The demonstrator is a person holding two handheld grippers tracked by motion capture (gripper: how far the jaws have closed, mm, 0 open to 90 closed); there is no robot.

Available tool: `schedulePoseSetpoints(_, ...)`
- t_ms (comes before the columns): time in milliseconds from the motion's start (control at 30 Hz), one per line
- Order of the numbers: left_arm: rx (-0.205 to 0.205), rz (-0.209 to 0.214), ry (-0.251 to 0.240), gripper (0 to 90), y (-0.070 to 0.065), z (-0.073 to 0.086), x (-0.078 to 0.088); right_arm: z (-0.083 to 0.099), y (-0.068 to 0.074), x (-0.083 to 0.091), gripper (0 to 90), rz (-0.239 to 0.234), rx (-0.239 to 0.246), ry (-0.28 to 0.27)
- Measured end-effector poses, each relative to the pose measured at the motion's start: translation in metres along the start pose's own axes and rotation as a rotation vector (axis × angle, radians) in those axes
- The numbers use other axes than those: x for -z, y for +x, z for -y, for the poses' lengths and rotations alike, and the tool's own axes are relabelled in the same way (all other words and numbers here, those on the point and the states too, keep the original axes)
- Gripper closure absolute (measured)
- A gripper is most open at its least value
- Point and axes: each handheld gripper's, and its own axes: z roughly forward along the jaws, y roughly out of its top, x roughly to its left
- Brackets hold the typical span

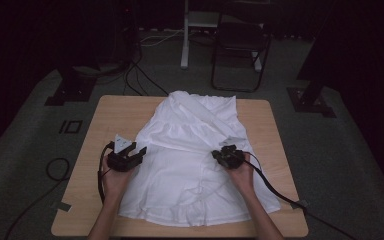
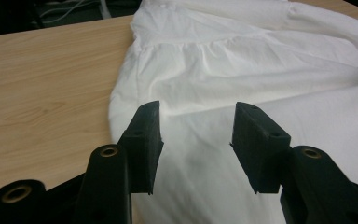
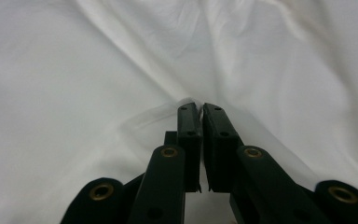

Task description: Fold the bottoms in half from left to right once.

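Note:
A white garment (image 1: 190,150) lies spread on the wooden table (image 1: 120,115), its ruffled hem toward the near edge. My left gripper (image 1: 139,152) hovers at the garment's left edge. In the left gripper view its jaws stand apart over the white cloth (image 2: 261,60), with nothing pressed between the pads (image 2: 198,112). My right gripper (image 1: 217,155) rests on the garment's right part. In the right gripper view its jaws (image 3: 199,106) are together, pinching a small raised fold of the fabric (image 3: 74,93), and creases run toward the tips.
Bare wood (image 2: 42,79) shows left of the garment. Beyond the table stand a dark chair (image 1: 240,50) and a white post (image 1: 185,40). Cables (image 1: 55,170) lie on the grey floor, and black stand feet (image 1: 72,90) sit at both far corners.

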Motion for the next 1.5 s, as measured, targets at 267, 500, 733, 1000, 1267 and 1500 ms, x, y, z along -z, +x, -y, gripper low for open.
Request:
schedulePoseSetpoints(267,-0.007,-0.007,-0.010,51.8,0.000,0.013,0.029,0.053,-0.013,0.095,87.3,-0.008,-0.004,-0.109)
schedulePoseSetpoints(500,0.006,-0.003,0.007,51.3,0.000,0.018,0.026,0.119,-0.024,0.162,87.5,0.069,-0.087,-0.172)
schedulePoseSetpoints(733,-0.017,0.007,0.017,50.1,-0.007,0.018,0.025,0.167,-0.032,0.187,87.9,0.108,-0.203,-0.187)
schedulePoseSetpoints(1000,-0.008,-0.009,0.027,47.9,-0.003,0.020,0.023,0.180,-0.042,0.174,55.1,0.092,-0.234,-0.104)
schedulePoseSetpoints(1267,-0.014,-0.006,0.056,45.7,-0.004,0.015,0.003,0.126,-0.047,0.179,40.7,0.072,-0.151,-0.220)
schedulePoseSetpoints(1500,-0.042,-0.022,0.040,44.4,-0.003,0.002,-0.002,0.109,-0.044,0.175,43.0,0.075,-0.122,-0.229)
